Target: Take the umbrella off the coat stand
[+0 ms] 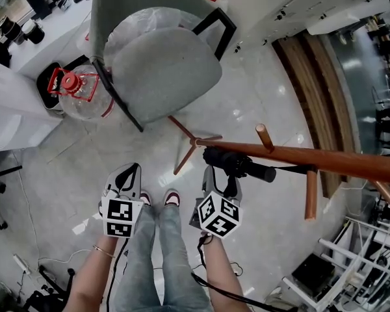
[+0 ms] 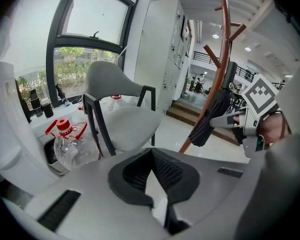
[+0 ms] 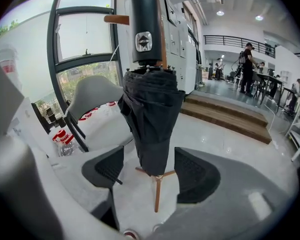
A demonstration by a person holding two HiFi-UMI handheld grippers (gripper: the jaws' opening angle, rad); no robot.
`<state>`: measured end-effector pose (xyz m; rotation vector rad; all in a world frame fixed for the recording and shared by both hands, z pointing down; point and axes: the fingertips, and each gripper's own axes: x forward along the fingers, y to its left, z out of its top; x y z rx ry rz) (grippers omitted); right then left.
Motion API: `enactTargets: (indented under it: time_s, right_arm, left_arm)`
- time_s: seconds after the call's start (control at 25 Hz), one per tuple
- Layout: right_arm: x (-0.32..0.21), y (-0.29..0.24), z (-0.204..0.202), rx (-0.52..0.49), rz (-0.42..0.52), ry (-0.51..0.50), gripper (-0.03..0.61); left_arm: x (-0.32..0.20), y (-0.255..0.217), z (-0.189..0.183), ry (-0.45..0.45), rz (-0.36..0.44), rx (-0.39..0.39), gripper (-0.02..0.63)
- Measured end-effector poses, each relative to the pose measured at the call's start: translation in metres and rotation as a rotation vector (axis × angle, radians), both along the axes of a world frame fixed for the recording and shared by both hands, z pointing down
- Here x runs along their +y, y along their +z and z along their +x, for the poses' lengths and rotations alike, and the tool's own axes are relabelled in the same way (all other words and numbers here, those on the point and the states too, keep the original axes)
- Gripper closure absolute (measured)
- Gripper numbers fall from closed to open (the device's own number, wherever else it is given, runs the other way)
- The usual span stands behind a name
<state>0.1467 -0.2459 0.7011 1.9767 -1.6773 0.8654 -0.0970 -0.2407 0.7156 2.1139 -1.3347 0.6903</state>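
coat stand (image 1: 325, 160) pole cut off at head view's right edge, mostly hidden behind umbrella (image 3: 151, 119) in right gripper view, umbrella handle's top cropped, distant people (image 3: 247, 64) too small to tell

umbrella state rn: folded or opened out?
Folded. The umbrella hangs as a tight, black, pleated bundle at the coat stand; the right gripper has its open jaws either side of it, not pressing.

Daylight floods in from the window (image 2: 97, 21) on my left, blown out white. The ceiling lights (image 3: 220, 13) leave glare on the glossy floor (image 1: 237, 112). Edges bend hard; corners of both gripper views go black.
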Motion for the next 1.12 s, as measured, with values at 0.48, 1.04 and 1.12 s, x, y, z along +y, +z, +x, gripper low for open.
enactTargets:
  time_s: [0.48, 1.04, 1.12]
  right_arm:
    - [-0.032, 0.013, 0.006, -0.011, 0.047, 0.086, 0.249]
    - [-0.046, 0.011, 0.013, -0.003, 0.064, 0.151, 0.249]
    - [-0.048, 0.010, 0.016, 0.014, 0.063, 0.152, 0.249]
  left_arm:
    - [0.007, 0.022, -0.012, -0.043, -0.035, -0.005, 0.609]
    - [0.013, 0.032, -0.006, -0.037, -0.061, 0.008, 0.609]
    - [0.012, 0.033, -0.006, -0.040, -0.062, 0.007, 0.609]
